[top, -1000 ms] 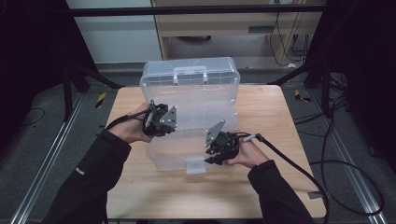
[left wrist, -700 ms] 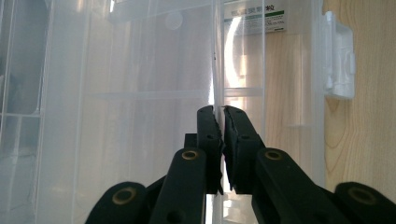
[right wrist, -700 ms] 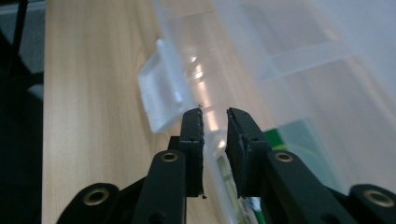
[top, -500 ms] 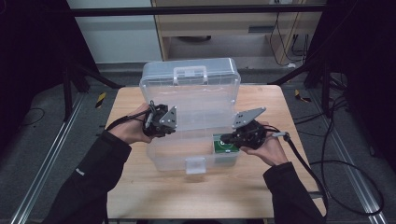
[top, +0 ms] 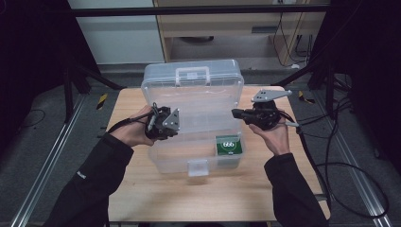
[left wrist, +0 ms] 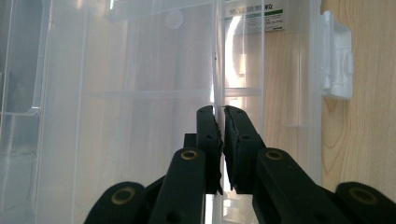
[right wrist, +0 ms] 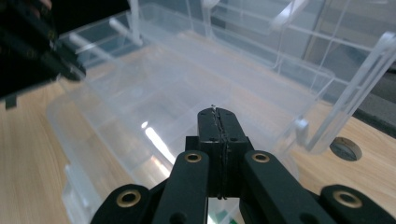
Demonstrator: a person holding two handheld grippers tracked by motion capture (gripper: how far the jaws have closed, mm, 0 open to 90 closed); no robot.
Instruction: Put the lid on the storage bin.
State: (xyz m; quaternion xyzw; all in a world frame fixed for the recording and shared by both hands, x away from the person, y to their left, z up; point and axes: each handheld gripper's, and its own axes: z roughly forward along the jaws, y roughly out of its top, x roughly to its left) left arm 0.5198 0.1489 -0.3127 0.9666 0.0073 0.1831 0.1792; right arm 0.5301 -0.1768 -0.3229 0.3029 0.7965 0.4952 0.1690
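Looks like a lab or recording workshop, not a home. Small wooden counter (top: 156,189) alone at centre on grey carpeted floor (top: 42,142), boxed in by black frame posts (top: 71,80) at 10 and 2 o'clock. Metal floor rails (top: 42,175) running off toward 7 and 5 o'clock. Loose black cables (top: 350,170) coiled at 4 o'clock. Plain pale wood cabinet (top: 227,33) and white panel (top: 123,38) against the wall at 12 o'clock. Yellow-and-black hazard tape (top: 102,100) at 10 o'clock.

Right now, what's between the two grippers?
In the high view, the open clear plastic box lies between the left gripper and the right gripper; the left gripper pinches its wall, and a green packet sits inside.
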